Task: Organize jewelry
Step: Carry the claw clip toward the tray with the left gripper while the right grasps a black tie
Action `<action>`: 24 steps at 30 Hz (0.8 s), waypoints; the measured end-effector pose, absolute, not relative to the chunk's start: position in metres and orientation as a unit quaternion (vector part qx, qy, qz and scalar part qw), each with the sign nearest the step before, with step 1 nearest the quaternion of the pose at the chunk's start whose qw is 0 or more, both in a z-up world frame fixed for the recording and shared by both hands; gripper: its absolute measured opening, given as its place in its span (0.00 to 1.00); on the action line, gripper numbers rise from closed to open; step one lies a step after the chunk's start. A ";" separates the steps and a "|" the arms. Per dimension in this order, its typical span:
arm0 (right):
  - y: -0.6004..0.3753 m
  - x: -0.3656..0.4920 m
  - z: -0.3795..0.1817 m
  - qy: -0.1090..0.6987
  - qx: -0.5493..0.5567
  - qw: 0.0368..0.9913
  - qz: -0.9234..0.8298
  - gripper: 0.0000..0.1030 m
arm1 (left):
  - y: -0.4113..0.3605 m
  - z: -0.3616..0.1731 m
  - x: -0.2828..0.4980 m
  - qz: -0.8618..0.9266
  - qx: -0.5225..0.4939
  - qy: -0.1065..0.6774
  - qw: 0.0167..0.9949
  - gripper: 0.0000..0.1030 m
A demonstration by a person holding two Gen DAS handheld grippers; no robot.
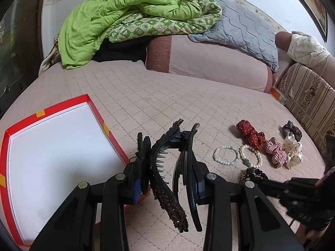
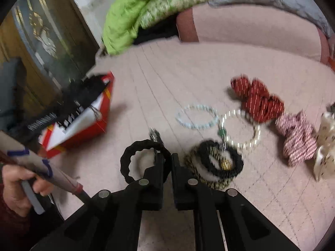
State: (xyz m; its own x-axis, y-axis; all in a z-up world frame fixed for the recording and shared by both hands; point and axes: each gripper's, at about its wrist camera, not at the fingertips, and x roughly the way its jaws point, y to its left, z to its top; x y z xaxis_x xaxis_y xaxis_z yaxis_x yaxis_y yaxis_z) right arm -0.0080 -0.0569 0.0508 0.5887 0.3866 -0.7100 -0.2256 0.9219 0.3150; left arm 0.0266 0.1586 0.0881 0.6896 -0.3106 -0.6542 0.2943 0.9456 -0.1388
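Observation:
My left gripper (image 1: 165,185) is shut on a large black claw hair clip (image 1: 167,167), held just right of an open red box (image 1: 98,113) with a white inside. In the blurred right wrist view my right gripper (image 2: 167,163) is shut on the edge of a black hair tie (image 2: 134,156), which hangs off its left finger above the bed. A white bead bracelet (image 2: 196,117), a pearl bracelet with a green bead (image 2: 240,129) and a pile of black and gold hair ties (image 2: 213,167) lie just beyond.
Scrunchies lie in a row on the right: red dotted (image 1: 250,137), red plaid (image 1: 275,151), cream (image 1: 293,150) and dark (image 1: 292,130). A green quilt (image 1: 117,18) and a grey pillow (image 1: 240,29) sit at the back. A hand (image 2: 18,188) grips a handle at lower left.

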 end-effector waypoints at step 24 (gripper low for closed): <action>0.023 0.021 0.100 0.381 0.100 0.886 0.244 0.07 | 0.262 0.102 0.033 -0.080 -0.060 0.352 0.931 0.34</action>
